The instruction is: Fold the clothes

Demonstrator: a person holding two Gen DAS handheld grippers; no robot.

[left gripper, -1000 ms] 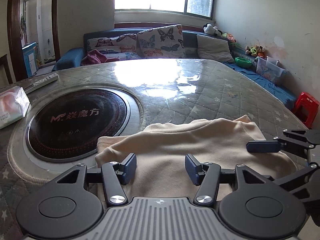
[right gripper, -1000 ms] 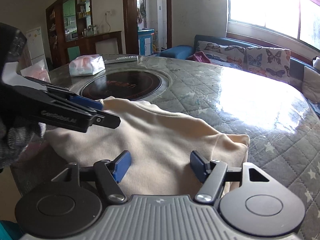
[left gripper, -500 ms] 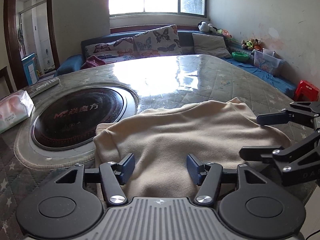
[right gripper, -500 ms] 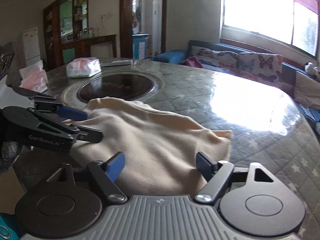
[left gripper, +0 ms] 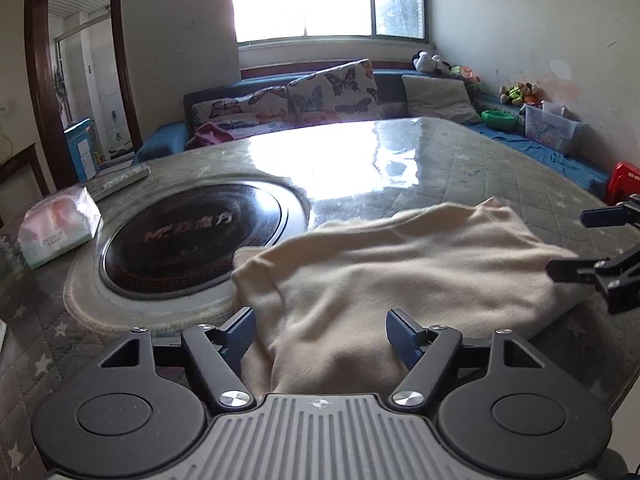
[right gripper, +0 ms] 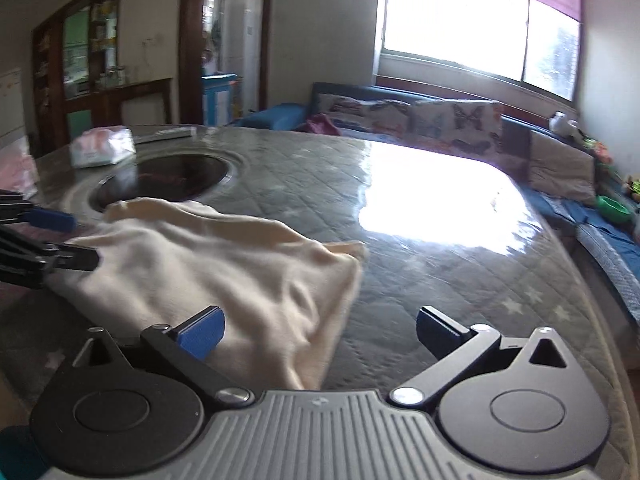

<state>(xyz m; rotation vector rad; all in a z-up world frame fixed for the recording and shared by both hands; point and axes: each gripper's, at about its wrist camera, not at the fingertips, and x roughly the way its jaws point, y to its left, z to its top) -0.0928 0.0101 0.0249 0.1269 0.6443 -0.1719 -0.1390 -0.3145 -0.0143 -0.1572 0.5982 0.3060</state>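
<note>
Left claw [left gripper: 320, 330]: jaws opening, pads spread and pressing on nothing; the cloth's near edge lies between and under them.
Right claw [right gripper: 318, 330]: jaws opening, at their widest; the cloth's right corner sits by the left pad, bare table under the right pad, nothing gripped.
Other claw in each view: the right one shows at 3 o'clock in the left view, the left one at 9 o'clock in the right view, both at the cloth's outer ends.
Garment [left gripper: 400, 272]: a cream garment, loosely bunched on the near part of the table [left gripper: 460, 168], spilling toward the near edge.
Direction from claws: for the left claw it runs from 12 to 2 o'clock; for the right claw from 9 to 12 o'clock.
Long axis: judged to run side to side, from one claw to the other.
Nearer hand: about even; each claw has its own end, the left one sitting more squarely over fabric.
Beyond the garment: a dark round cooktop [left gripper: 192, 240] set in the table at 10 o'clock in the left view, the cloth's far left corner touching its rim; a tissue pack [left gripper: 60, 228] farther out at 9 o'clock.
Hidden: the cloth's near hem is cut off behind both claw bodies; sleeves and neckline cannot be made out, so the kind of garment is unclear.
Hard to read: window glare washes out the table's far middle; the right view is blurred.
</note>
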